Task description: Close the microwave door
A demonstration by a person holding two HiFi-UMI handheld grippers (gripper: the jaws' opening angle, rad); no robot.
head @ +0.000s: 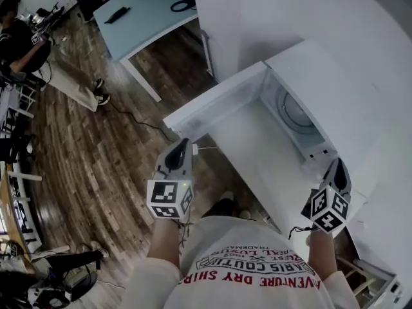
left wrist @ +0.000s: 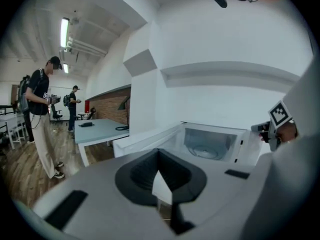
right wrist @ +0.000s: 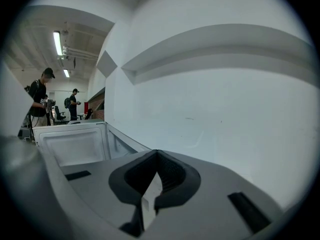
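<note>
Left tongs [head: 182, 147] and right tongs [head: 337, 165], both clenched empty, hover before the open microwave door [head: 215, 100].

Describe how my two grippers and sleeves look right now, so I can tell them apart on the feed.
The left gripper and right gripper look alike: light grey shells, dark linings round the jaws, each carrying a white cube with black square markers. The person wears a pale short-sleeved T-shirt with red and dark lettering.
</note>
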